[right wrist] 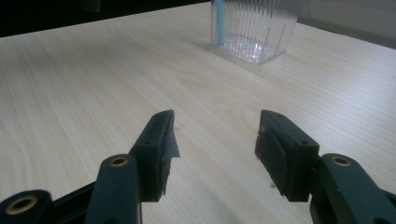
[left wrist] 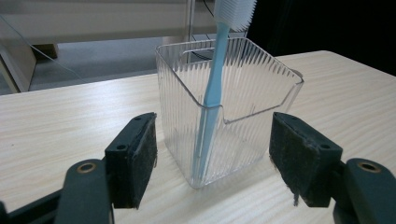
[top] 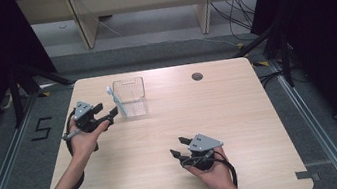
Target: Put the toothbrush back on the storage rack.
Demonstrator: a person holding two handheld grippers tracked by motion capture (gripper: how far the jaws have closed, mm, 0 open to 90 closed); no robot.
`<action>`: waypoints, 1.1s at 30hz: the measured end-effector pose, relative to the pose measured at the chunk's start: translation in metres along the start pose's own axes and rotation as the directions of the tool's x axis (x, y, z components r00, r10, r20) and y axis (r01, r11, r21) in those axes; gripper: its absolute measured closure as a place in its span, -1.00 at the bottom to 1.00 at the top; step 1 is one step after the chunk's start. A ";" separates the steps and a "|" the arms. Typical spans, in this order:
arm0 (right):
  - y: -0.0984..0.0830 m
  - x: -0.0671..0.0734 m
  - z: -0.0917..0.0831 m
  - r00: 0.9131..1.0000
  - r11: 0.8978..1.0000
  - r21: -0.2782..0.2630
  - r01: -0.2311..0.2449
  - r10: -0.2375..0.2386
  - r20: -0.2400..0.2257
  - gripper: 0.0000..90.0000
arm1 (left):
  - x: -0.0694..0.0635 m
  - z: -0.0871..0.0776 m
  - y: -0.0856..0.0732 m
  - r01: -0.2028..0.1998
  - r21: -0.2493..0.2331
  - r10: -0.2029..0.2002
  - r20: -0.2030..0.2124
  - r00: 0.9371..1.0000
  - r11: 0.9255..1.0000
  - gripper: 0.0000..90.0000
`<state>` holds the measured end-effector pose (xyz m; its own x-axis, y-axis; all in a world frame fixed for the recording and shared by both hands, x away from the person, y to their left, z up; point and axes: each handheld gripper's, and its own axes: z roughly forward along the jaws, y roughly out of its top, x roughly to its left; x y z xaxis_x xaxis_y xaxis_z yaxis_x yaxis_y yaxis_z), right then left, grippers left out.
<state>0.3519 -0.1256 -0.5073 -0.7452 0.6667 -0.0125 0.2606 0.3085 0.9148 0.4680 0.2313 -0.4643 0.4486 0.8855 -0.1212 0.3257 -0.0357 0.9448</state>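
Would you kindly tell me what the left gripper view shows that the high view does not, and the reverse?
The left gripper view alone shows the ribbed walls of the clear container and the toothbrush's white bristles up close. The high view alone shows the whole table, its cable hole and the right hand-held gripper. Both show the blue toothbrush standing in the container.

Light wooden table (top: pixel 262 126), round cable hole (top: pixel 197 76) near far edge; clear ribbed box (top: pixel 131 96) stands on it.
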 end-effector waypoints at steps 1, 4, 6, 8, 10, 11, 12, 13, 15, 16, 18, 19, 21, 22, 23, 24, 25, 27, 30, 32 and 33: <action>0.000 0.001 0.000 1.000 1.000 0.008 -0.012 0.012 -0.004 0.04 | 0.000 -0.002 0.000 -0.002 0.002 0.002 -0.001 1.000 1.000 -0.30; 0.000 -0.002 0.000 1.000 1.000 -0.006 0.021 -0.021 0.002 0.04 | -0.001 -0.009 -0.003 -0.002 -0.003 0.002 0.000 1.000 1.000 -0.30; 0.001 -0.001 -0.001 1.000 1.000 0.009 0.004 -0.004 -0.008 0.04 | -0.002 -0.013 -0.005 -0.004 -0.004 0.004 0.002 1.000 1.000 -0.30; 0.001 -0.001 -0.001 1.000 1.000 0.011 -0.002 0.002 -0.011 0.04 | -0.004 -0.017 -0.008 -0.007 -0.005 0.007 0.007 1.000 1.000 -0.30; 0.001 -0.002 0.000 1.000 1.000 0.008 0.009 -0.009 -0.008 0.04 | -0.006 -0.022 -0.011 -0.005 -0.008 0.005 0.009 1.000 1.000 -0.31; 0.000 -0.001 0.000 1.000 1.000 0.006 0.000 0.000 -0.009 0.04 | -0.006 -0.024 -0.012 -0.011 -0.007 0.011 0.009 1.000 1.000 -0.31; 0.000 0.000 0.000 1.000 1.000 0.006 -0.001 0.001 -0.011 0.04 | -0.007 -0.026 -0.013 -0.012 -0.008 0.012 0.009 1.000 1.000 -0.31; 0.000 0.000 -0.001 1.000 1.000 0.011 -0.005 0.005 -0.006 0.04 | -0.007 -0.028 -0.013 -0.015 -0.012 0.015 0.011 1.000 1.000 -0.31; 0.000 0.000 -0.001 1.000 1.000 0.010 -0.007 0.007 -0.008 0.04 | -0.009 -0.034 -0.017 -0.018 -0.013 0.018 0.011 1.000 1.000 -0.31; 0.000 0.000 -0.001 1.000 1.000 0.010 -0.007 0.007 -0.008 0.04 | -0.009 -0.034 -0.017 -0.018 -0.013 0.018 0.011 1.000 1.000 -0.31; 0.001 -0.001 -0.001 1.000 1.000 0.012 0.002 -0.002 -0.012 0.04 | -0.010 -0.037 -0.020 -0.020 -0.015 0.020 0.013 1.000 1.000 -0.31; 0.001 -0.001 -0.001 1.000 1.000 0.011 0.003 -0.003 -0.011 0.04 | -0.011 -0.039 -0.021 -0.022 -0.013 0.022 0.013 1.000 1.000 -0.31; 0.001 -0.001 -0.001 1.000 1.000 0.010 0.004 -0.004 -0.014 0.04 | -0.014 -0.044 -0.027 -0.019 -0.015 0.019 0.015 1.000 1.000 -0.31; 0.001 -0.001 0.000 1.000 1.000 0.005 0.003 -0.003 -0.016 0.04 | -0.014 -0.045 -0.029 -0.019 -0.013 0.019 0.016 1.000 1.000 -0.30; 0.001 -0.001 0.000 1.000 1.000 -0.001 0.005 -0.005 -0.028 0.04 | -0.016 -0.049 -0.035 -0.021 -0.013 0.021 0.019 1.000 1.000 -0.30; 0.001 -0.001 0.000 1.000 1.000 -0.001 0.005 -0.005 -0.028 0.04 | -0.016 -0.049 -0.035 -0.021 -0.013 0.021 0.019 1.000 1.000 -0.30; 0.001 -0.002 -0.001 1.000 1.000 0.001 0.019 -0.019 -0.012 0.04 | -0.017 -0.051 -0.038 -0.021 -0.009 0.021 0.021 1.000 1.000 -0.30; 0.001 -0.003 -0.001 1.000 1.000 -0.002 0.026 -0.026 -0.005 0.04 | -0.018 -0.054 -0.044 -0.016 -0.016 0.016 0.025 1.000 1.000 -0.30; 0.001 -0.002 0.000 1.000 1.000 -0.004 0.017 -0.017 -0.010 0.04 | -0.019 -0.059 -0.051 -0.022 -0.011 0.022 0.021 1.000 1.000 -0.30; 0.001 0.000 -0.001 1.000 1.000 0.000 0.012 -0.012 -0.002 0.04 | -0.019 -0.062 -0.056 -0.025 -0.011 0.025 0.022 0.999 1.000 -0.29; 0.001 0.001 -0.001 1.000 1.000 0.008 -0.002 0.002 -0.006 0.04 | -0.019 -0.064 -0.059 -0.027 -0.014 0.027 0.024 0.999 1.000 -0.29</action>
<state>0.3511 -0.1257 -0.5064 -0.7486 0.6630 -0.0082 0.2670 0.3127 0.9116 0.3872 0.2457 -0.4979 0.4769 0.8729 -0.1025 0.3016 -0.0530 0.9520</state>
